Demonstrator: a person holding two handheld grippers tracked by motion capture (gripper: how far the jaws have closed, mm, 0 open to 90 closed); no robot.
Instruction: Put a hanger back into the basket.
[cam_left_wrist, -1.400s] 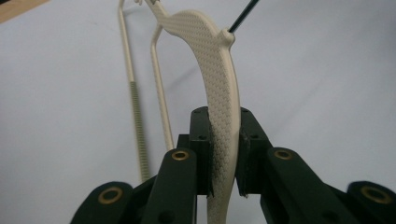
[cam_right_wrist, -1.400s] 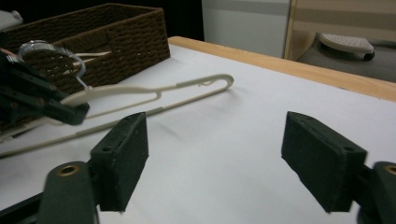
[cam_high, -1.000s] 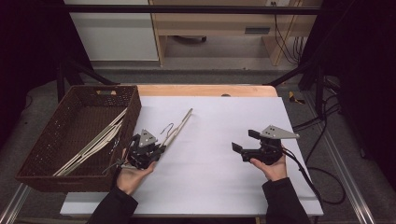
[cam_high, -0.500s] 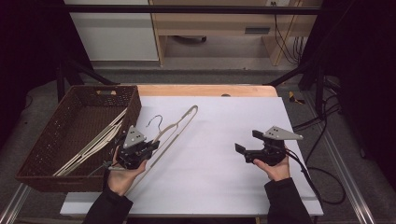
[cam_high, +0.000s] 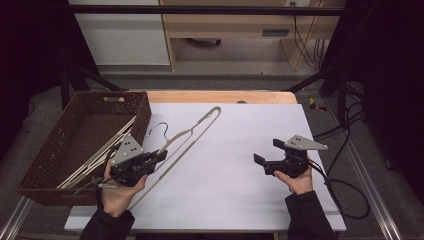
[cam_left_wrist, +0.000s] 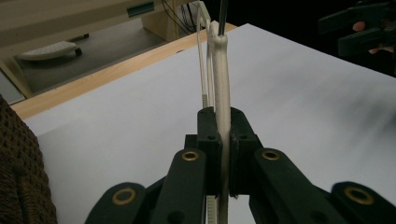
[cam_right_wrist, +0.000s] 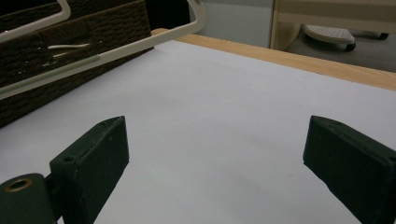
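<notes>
One white table surface (cam_high: 240, 165), with a strip of bare wood along its far edge; one brown woven basket (cam_high: 55, 150) at its left side, one cut-out handle showing in the far wall; several cream hangers (cam_high: 95, 157) lie inside the basket, overlapping so that an exact count cannot be made.

One cream hanger (cam_high: 192, 132) outside the basket, with one dark wire hook; it runs diagonally from near the person's left hand up toward the table's far middle, one end raised above the surface.

Two grippers, one per hand; left gripper (cam_high: 150, 159) just beside the basket, jaws closed tight on the hanger's cream bar, seen pinched between the two black pads in the left gripper view (cam_left_wrist: 223, 140); right gripper (cam_high: 262, 160) well apart at the table's right, jaws spread wide with nothing between them, bare white surface visible in the gap in the right gripper view.

No legible writing, brand or label on any item.
</notes>
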